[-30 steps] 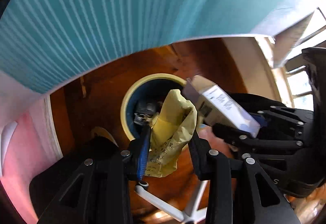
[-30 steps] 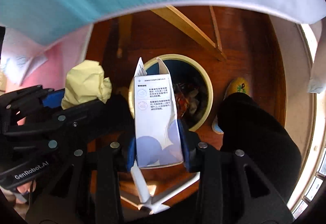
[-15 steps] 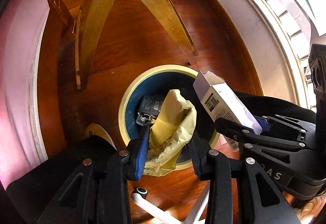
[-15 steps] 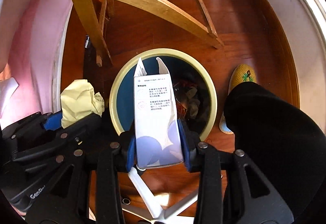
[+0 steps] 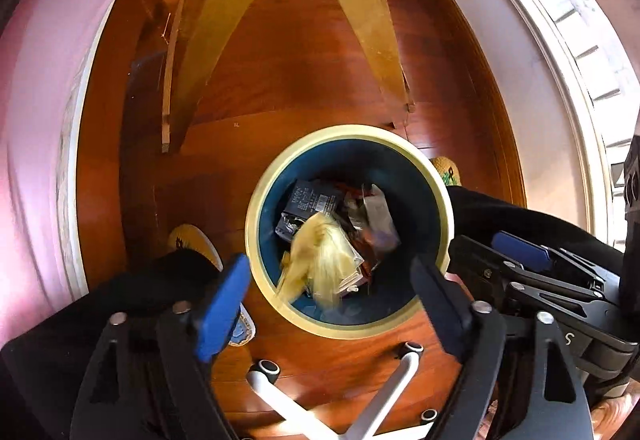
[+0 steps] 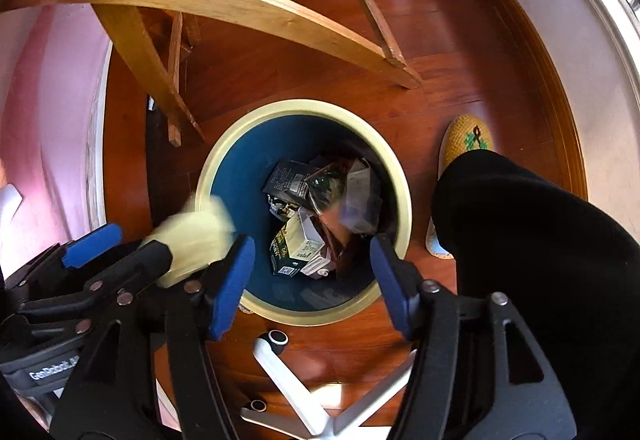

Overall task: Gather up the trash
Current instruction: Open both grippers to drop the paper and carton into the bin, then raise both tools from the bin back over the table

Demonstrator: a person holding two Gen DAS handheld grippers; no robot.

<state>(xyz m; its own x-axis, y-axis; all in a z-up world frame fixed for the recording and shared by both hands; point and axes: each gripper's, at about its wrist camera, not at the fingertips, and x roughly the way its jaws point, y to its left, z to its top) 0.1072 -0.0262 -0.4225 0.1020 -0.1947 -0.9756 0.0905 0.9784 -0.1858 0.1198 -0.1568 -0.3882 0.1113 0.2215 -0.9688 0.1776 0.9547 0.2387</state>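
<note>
Released yellow bag (image 5: pixel 320 260) falling lengthwise into bin (image 5: pixel 256 208), both tongs opening, empty

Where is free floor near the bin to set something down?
Bare wood floor lies beyond the bin, between the wooden frame legs and the baseboard. Crowded: chair base before the bin, slipper at right.

A reddish-brown wooden floor (image 5: pixel 304 52) carries everything here. On it stands a round waste bin (image 5: pixel 256 240) with a cream rim and dark blue inside, close to the feet of a light wooden frame (image 6: pixel 404 74). A yellow woven slipper (image 6: pixel 466 138) rests on the boards beside the bin, and the white star base of a wheeled chair (image 6: pixel 288 376) stands nearest the camera.
</note>
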